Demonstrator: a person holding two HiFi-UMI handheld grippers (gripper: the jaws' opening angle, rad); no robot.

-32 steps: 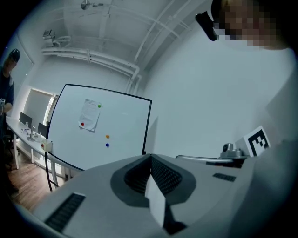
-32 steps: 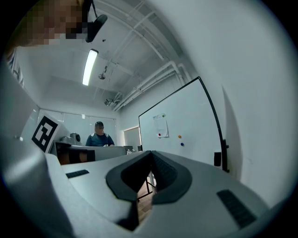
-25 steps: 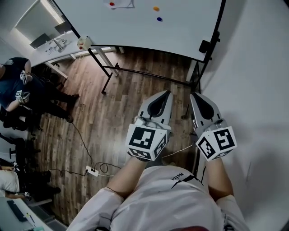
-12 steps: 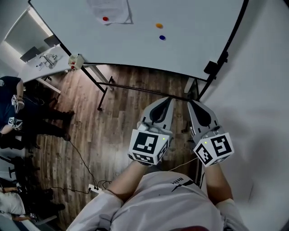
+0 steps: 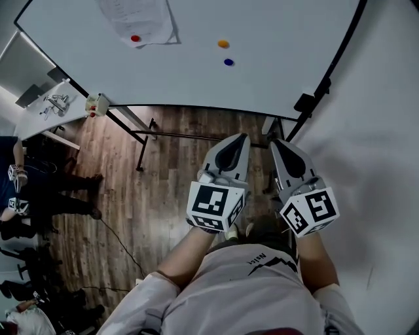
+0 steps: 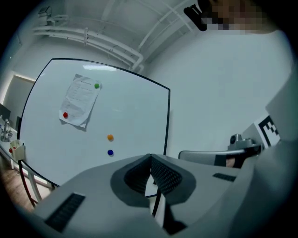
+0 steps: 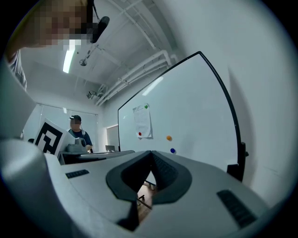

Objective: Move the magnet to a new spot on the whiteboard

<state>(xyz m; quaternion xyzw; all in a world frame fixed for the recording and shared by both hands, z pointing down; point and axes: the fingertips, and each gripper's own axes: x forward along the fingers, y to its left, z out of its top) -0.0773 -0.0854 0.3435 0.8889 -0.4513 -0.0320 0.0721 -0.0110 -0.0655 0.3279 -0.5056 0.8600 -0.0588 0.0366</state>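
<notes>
Left gripper point(image 6: 151, 156): jaws are seen pressed together at the tips, with nothing caught between them. Right gripper point(image 7: 151, 152): jaws likewise closed tip to tip and empty. Both are held side by side in front of the body, just apart, and are pointed toward the whiteboard point(image 5: 281, 33). Neither is touching it; a strip of wooden floor point(image 5: 170, 183) is seen between the tips and the board's lower edge.

On the board, four round magnets are noted. The orange magnet point(image 5: 223, 44) and the blue magnet point(image 5: 228, 62) are set near each other on bare board, orange above, blue just below and slightly right. To their left, a paper sheet point(image 5: 141, 19) is pinned by a red magnet point(image 5: 135, 38) near its lower corner and by a green magnet point(image 6: 97, 85) near its upper right corner.

The board is carried on a black stand point(image 5: 141, 141) with angled legs. A pale wall point(image 5: 383, 131) is seen to the right. A person in dark clothing point(image 5: 46, 196) is seen at the far left, well apart from the board.
</notes>
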